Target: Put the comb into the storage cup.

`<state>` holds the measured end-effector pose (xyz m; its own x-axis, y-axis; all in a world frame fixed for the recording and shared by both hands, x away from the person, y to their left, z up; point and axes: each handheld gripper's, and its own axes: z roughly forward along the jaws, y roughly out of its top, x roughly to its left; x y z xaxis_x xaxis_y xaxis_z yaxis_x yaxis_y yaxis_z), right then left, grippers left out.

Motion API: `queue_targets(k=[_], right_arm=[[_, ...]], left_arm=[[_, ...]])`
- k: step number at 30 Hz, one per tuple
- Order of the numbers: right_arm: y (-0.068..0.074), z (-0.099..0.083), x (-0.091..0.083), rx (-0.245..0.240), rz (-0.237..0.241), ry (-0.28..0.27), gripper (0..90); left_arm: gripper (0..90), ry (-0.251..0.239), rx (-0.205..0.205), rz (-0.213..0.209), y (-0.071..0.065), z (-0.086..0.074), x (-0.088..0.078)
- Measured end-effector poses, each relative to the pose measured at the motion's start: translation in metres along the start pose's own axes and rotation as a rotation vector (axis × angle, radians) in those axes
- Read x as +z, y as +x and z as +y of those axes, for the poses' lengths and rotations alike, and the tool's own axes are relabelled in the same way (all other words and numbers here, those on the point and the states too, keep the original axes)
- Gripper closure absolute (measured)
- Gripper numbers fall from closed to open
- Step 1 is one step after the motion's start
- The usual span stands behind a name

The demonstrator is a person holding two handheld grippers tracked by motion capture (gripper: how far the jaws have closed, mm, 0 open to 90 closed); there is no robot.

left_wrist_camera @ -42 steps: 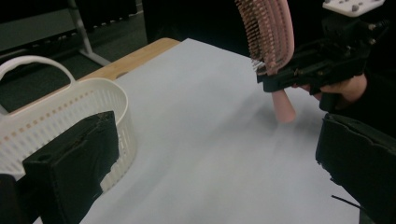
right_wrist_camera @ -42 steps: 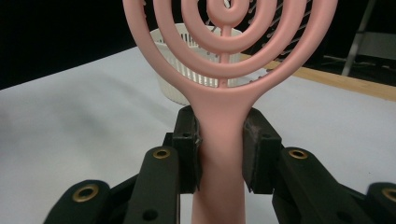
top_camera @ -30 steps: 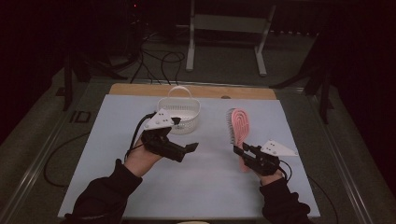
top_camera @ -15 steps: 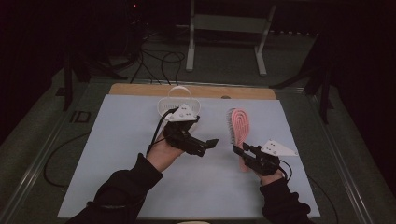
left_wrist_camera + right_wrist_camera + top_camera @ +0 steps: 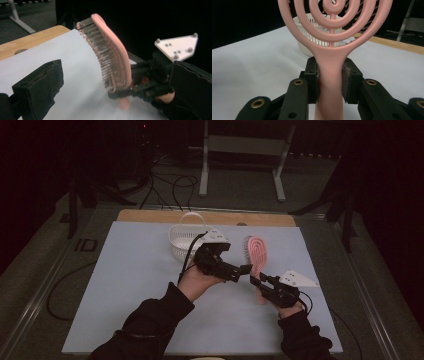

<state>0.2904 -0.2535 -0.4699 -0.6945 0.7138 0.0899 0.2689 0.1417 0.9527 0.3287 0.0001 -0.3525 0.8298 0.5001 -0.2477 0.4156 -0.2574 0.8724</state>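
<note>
right gripper (image 5: 257, 281): squeezes the handle of the pink hairbrush (image 5: 257, 251) | hairbrush: held up over the blue mat (image 5: 125, 285), bristles toward the left gripper (image 5: 243, 268) | left gripper: jaws apart, nothing in them, just beside the brush | white basket (image 5: 181, 238): on mat behind

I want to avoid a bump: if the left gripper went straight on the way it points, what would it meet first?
Probably the pink hairbrush clamped in the right gripper; the left gripper points at it with open jaws, though depth is unclear.
</note>
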Motion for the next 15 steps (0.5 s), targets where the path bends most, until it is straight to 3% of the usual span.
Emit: queue_targets(k=[5,15], right_arm=[[0.0,0.0,0.0,0.002,0.002,0.002,70.1],[0.0,0.0,0.0,-0.005,0.004,-0.003,70.2]], left_arm=[[0.3,-0.021,-0.042,0.008,-0.004,0.004,0.011],[3.6,-0.037,-0.117,0.084,-0.008,0.01,0.026]])
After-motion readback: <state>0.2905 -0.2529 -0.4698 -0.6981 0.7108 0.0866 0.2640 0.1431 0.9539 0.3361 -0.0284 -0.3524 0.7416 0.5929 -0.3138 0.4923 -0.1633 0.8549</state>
